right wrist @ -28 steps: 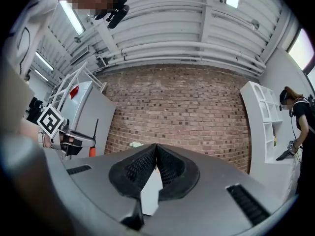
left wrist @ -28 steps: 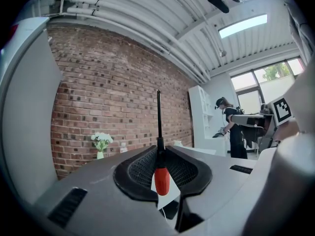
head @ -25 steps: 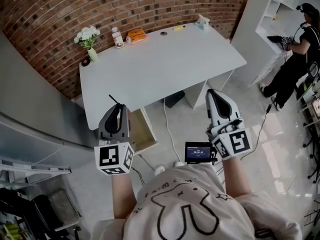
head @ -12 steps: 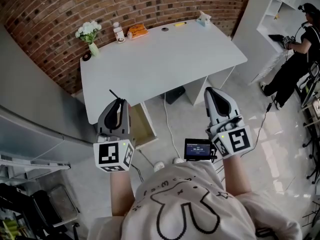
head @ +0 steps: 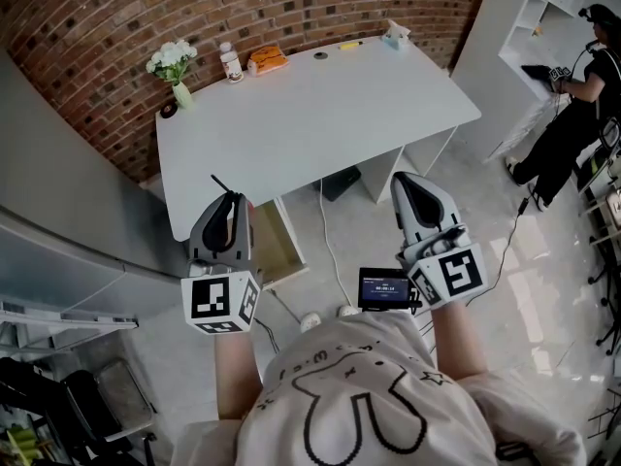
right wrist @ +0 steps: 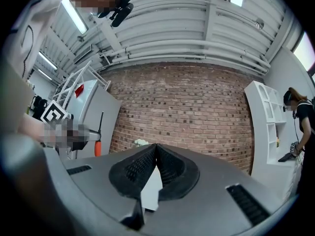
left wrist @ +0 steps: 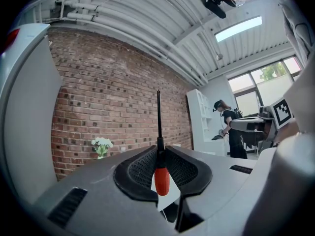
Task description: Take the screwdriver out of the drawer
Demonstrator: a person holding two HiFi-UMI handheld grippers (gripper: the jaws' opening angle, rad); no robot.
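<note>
My left gripper (head: pixel 231 202) points level toward the white table (head: pixel 310 115) and is shut on the screwdriver. In the left gripper view the red handle (left wrist: pixel 161 179) sits pinched between the ribbed pads, and the thin black shaft (left wrist: pixel 158 117) stands straight up. The shaft's tip (head: pixel 220 183) shows above the left gripper in the head view. The open wooden drawer (head: pixel 278 246) lies just right of that gripper, under the table edge. My right gripper (head: pixel 403 181) hovers over the floor, shut, its pads (right wrist: pixel 147 167) meeting with nothing between them (right wrist: pixel 156 146).
Along the table's far edge by the brick wall stand a flower vase (head: pixel 175 71), a bottle (head: pixel 230 66), an orange packet (head: pixel 265 62) and a tissue box (head: pixel 393 35). A person (head: pixel 572 115) works at white shelves on the right. Cables (head: pixel 325 250) trail across the floor.
The right gripper has drifted slightly left, toward the table. The left gripper keeps still with the screwdriver in its jaws.
</note>
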